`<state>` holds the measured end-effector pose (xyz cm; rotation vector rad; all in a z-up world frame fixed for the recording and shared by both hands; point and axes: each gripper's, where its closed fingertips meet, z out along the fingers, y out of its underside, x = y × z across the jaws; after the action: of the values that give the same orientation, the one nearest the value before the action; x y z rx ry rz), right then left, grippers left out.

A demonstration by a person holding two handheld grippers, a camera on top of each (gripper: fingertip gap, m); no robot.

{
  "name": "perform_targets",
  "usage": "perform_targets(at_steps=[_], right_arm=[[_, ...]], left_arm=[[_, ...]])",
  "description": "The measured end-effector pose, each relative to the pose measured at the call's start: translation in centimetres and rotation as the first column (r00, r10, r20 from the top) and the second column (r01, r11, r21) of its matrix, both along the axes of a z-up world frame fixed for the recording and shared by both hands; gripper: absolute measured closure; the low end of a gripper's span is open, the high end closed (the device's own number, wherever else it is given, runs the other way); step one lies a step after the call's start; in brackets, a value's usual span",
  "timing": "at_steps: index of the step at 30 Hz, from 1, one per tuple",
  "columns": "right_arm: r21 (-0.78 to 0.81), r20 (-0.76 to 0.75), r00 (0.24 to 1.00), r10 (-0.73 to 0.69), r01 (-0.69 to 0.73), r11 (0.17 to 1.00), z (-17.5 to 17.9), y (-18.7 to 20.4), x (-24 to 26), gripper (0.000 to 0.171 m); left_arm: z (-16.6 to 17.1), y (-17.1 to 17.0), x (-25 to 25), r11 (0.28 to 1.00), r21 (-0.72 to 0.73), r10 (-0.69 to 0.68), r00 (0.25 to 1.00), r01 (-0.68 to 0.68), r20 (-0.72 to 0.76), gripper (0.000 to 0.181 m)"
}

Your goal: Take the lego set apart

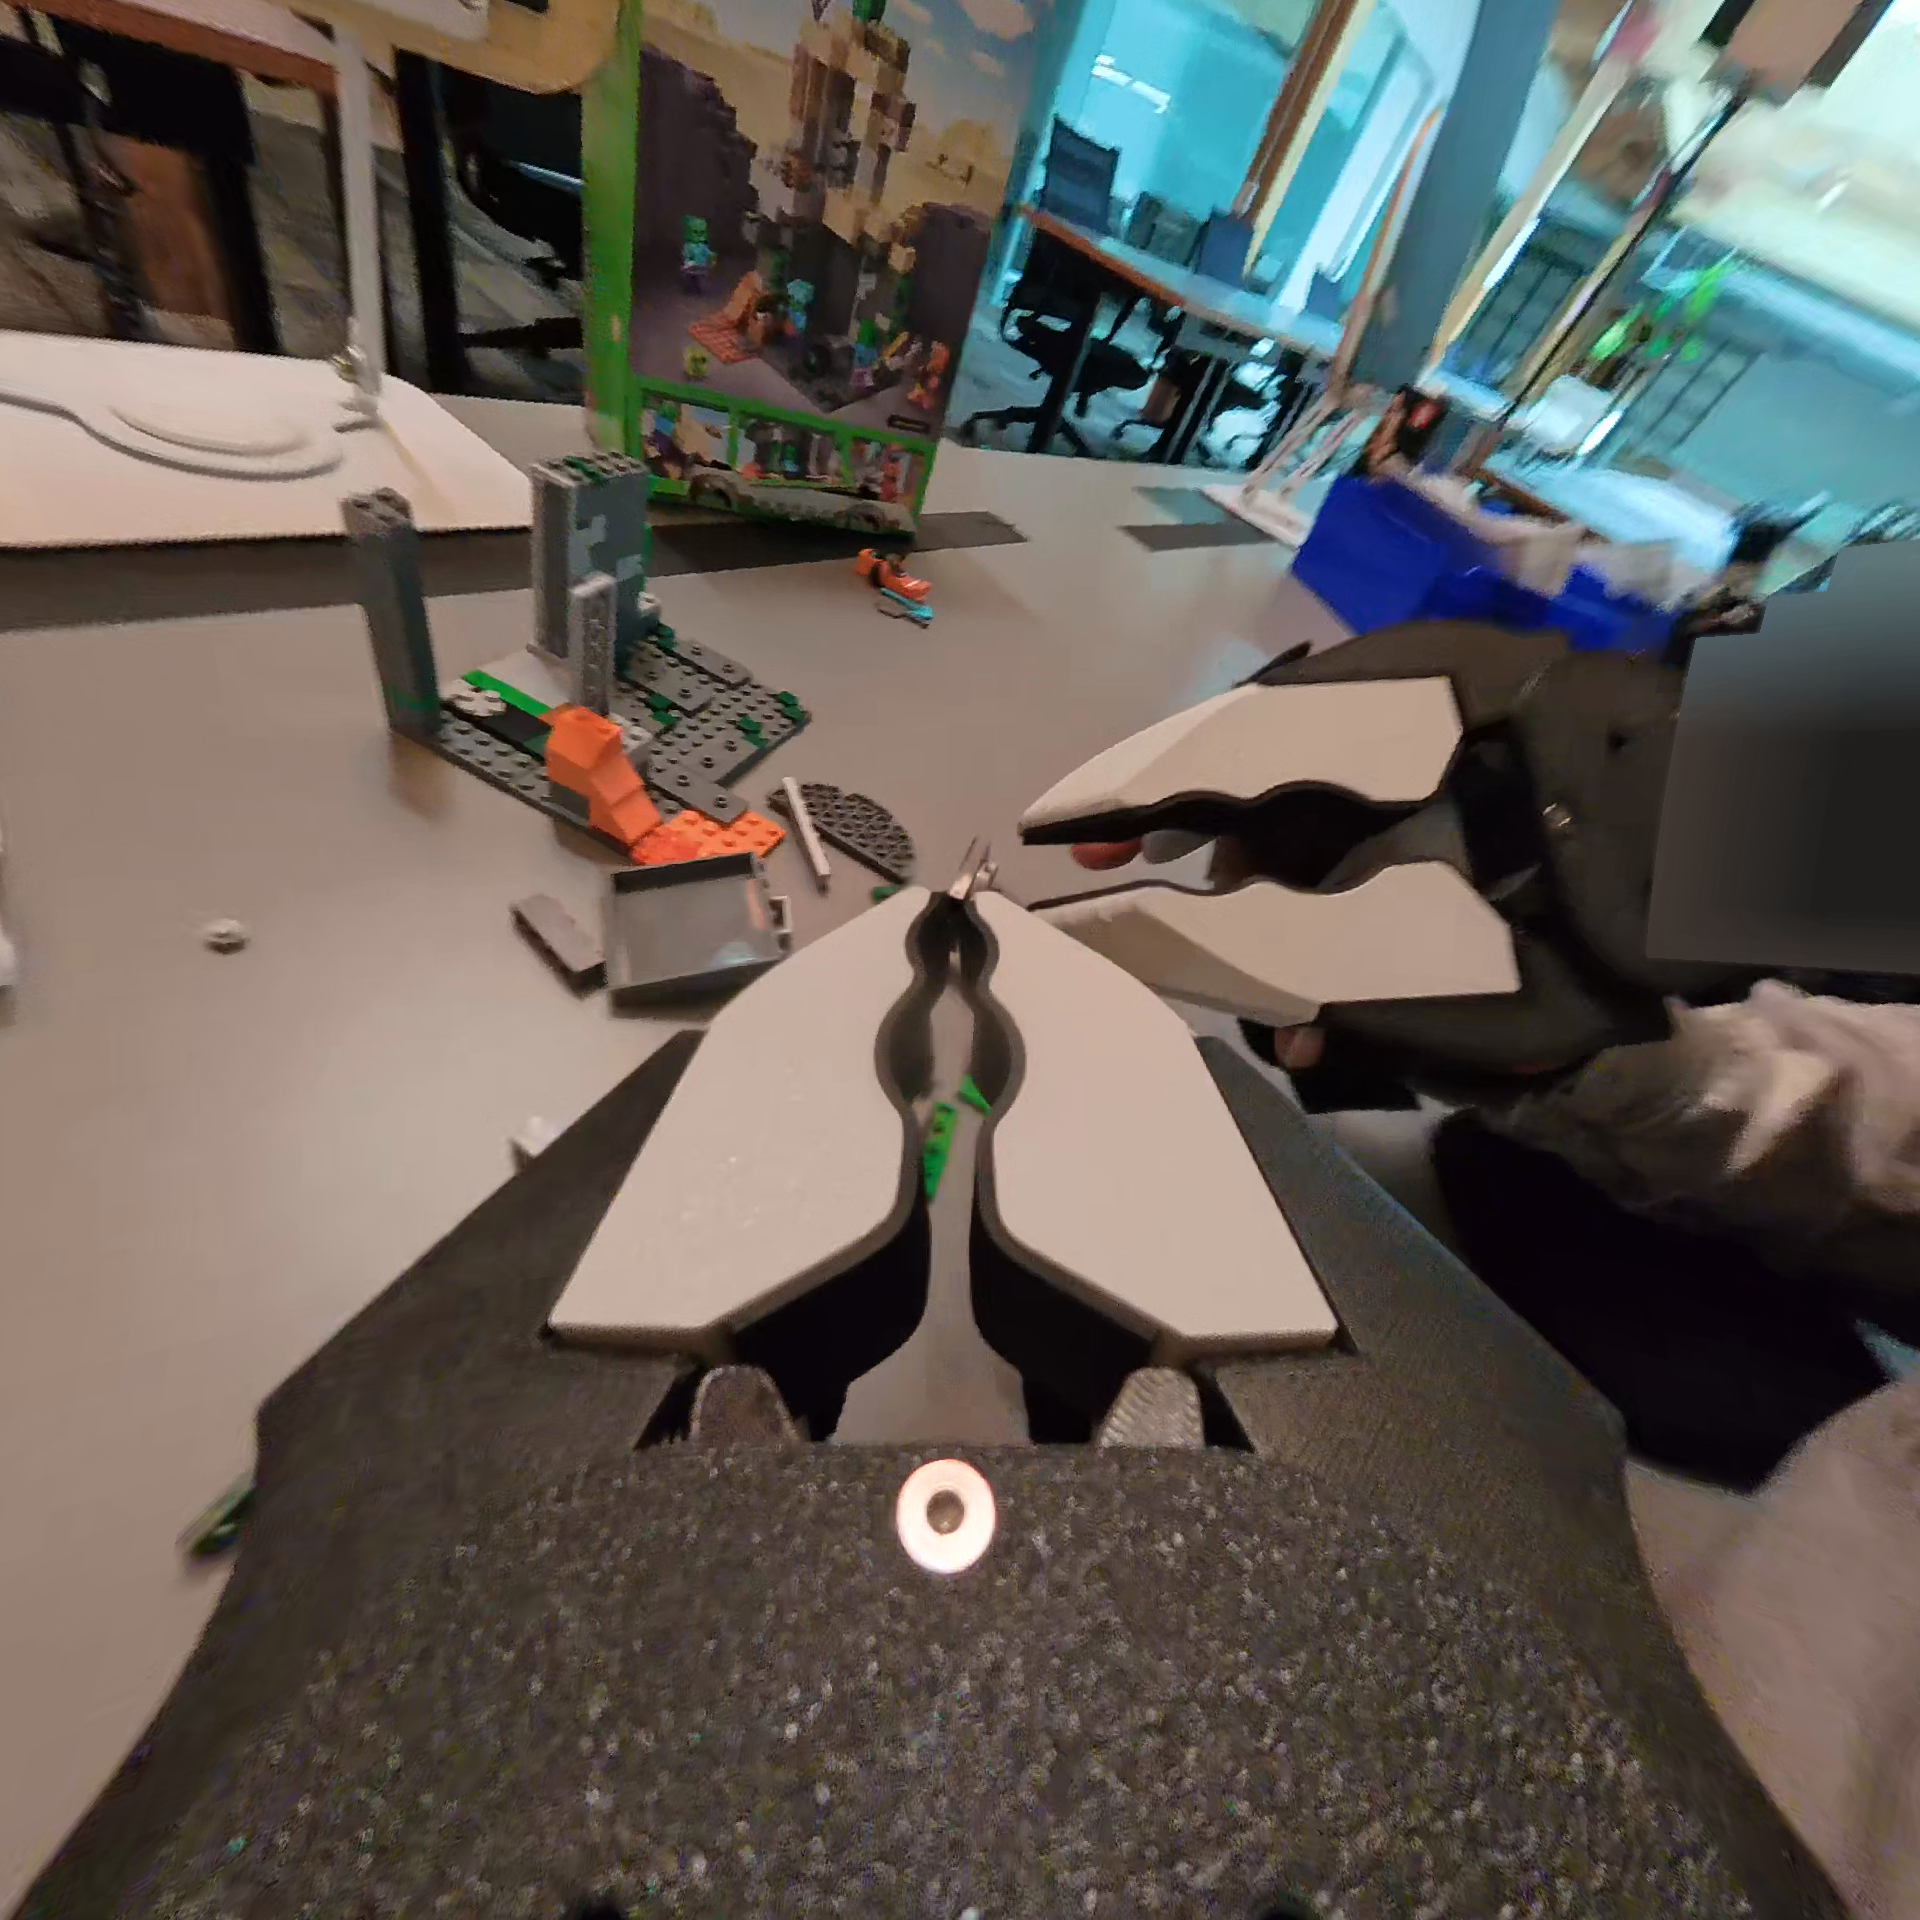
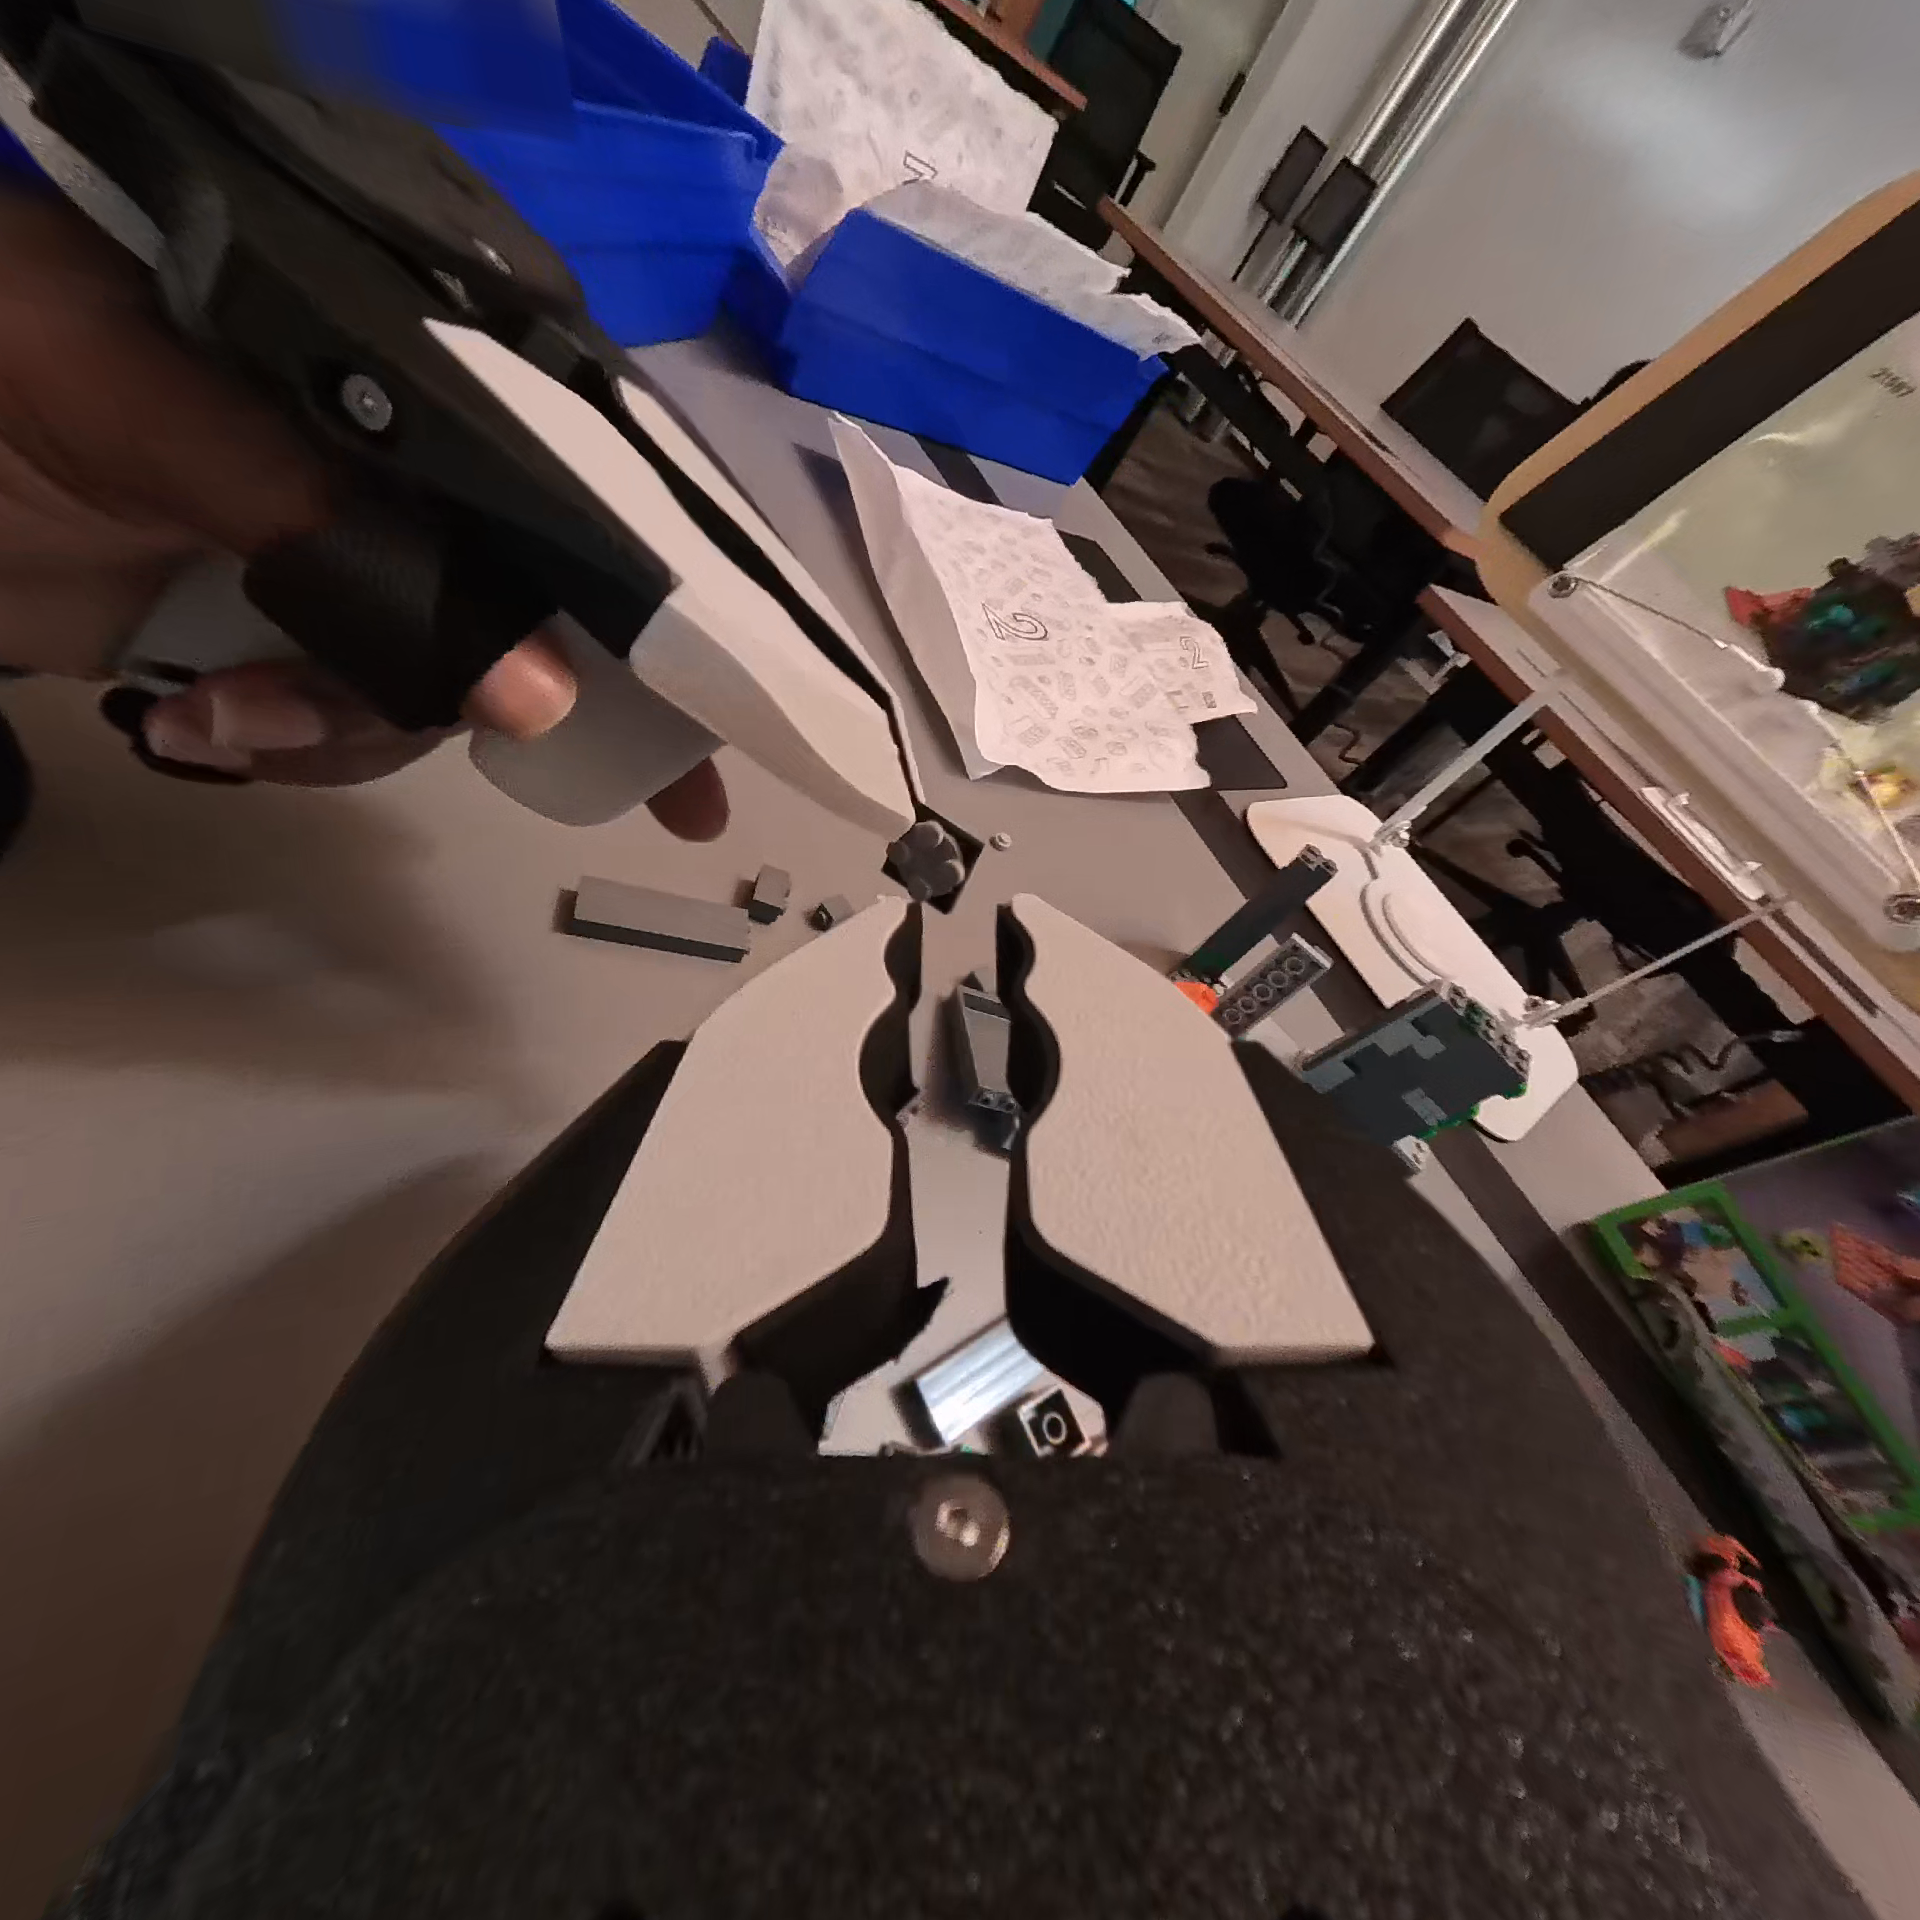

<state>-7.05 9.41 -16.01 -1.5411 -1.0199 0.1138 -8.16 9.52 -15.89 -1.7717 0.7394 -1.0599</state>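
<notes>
Lego set [image 1: 613,727] partly dismantled near the table's [image 1: 260,1039] far edge.
Left gripper [image 1: 961,902] pinches a small grey piece [image 2: 928,860]; right gripper [image 2: 961,920] stands narrowly parted, empty.

left wrist: low, facing box | right wrist: facing bins | shared: table [image 1: 260,790]

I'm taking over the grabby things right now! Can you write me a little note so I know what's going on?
Left gripper: fingers shut on a small dark grey studded lego piece.
Right gripper: open, empty, right beside that piece.
Done: several loose grey pieces lie on the grey table, off the build.
Left: the dark baseplate with grey pillars and orange blocks is still assembled.
</notes>
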Motion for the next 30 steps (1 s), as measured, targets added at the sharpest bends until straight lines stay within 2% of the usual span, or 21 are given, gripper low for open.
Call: perform_targets(at_steps=[6, 13, 17, 20, 30], right_arm=[[0.044, 0.006, 1.0, 0.026, -0.026, 0.999, 0.6, -0.4, -0.8, 0.158], [0.08, 0.038, 0.999, -0.018, 0.015, 0.997, 0.5, 0.0, -0.8, 0.144], [0.083, 0.045, 0.999, -0.024, 0.02, 0.996, 0.5, 0.1, -1.1, 0.142], [0.104, 0.075, 0.996, -0.037, 0.029, 0.994, 0.5, 0.3, -0.9, 0.151], [0.042, 0.196, 0.976, 0.095, -0.105, 0.994, -0.8, -0.6, -0.2, 0.153]], left_arm=[[1.0, -0.5, 0.1, 0.981, -0.174, -0.049, 0.978, 0.085, 0.202, 0.179], [1.2, -0.4, 0.1, 0.962, -0.247, -0.042, 0.957, 0.116, 0.287, 0.179], [1.2, -0.7, 0.4, 0.96, -0.249, -0.056, 0.956, 0.131, 0.288, 0.179], [1.1, -0.9, 0.5, 0.959, -0.247, -0.064, 0.957, 0.138, 0.283, 0.179], [-0.4, -1.8, 1.1, 0.972, -0.161, -0.152, 0.979, 0.173, 0.136, 0.178]])
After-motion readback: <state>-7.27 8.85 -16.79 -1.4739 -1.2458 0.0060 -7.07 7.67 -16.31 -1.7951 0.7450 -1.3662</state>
